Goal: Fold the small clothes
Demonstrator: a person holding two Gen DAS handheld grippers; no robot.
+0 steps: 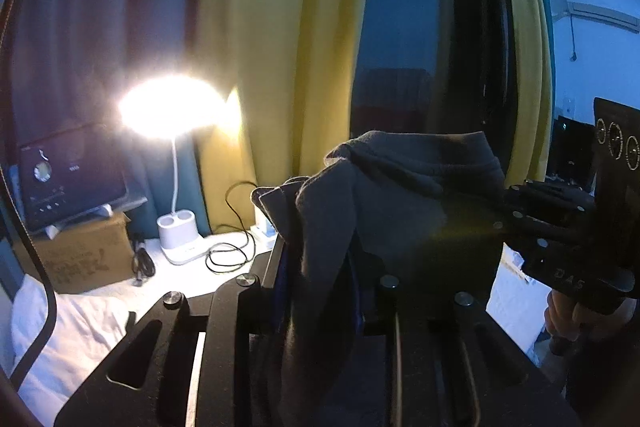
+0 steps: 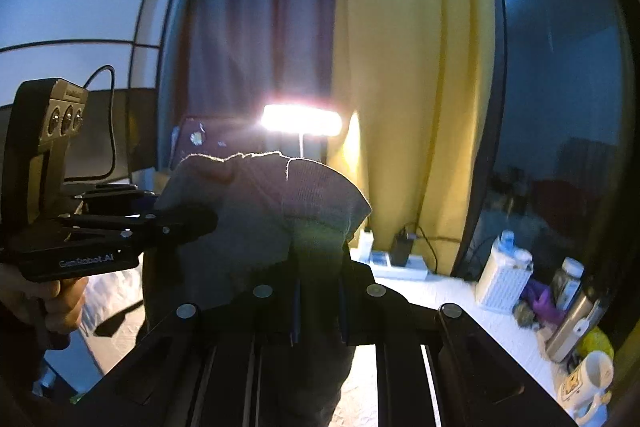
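A small grey garment (image 1: pixel 400 195) hangs in the air, stretched between both grippers. In the left wrist view my left gripper (image 1: pixel 320 275) is shut on one bunched edge of it, with cloth draping down over the fingers. My right gripper (image 1: pixel 500 223) comes in from the right and pinches the opposite edge, a hand (image 1: pixel 572 315) behind it. In the right wrist view the grey garment (image 2: pixel 272 211) is backlit. There my right gripper (image 2: pixel 318 267) is shut on its lower edge, and my left gripper (image 2: pixel 200 223) clamps its left side.
A lit desk lamp (image 1: pixel 172 107) glares behind the cloth, over a white-covered surface (image 1: pixel 80 327). A cardboard box (image 1: pixel 80 255), a dark screen (image 1: pixel 68 175) and cables (image 1: pixel 232 247) stand nearby. Bottles (image 2: pixel 504 275) and a mug (image 2: pixel 588 383) sit at right. Yellow curtains (image 2: pixel 400 67) hang behind.
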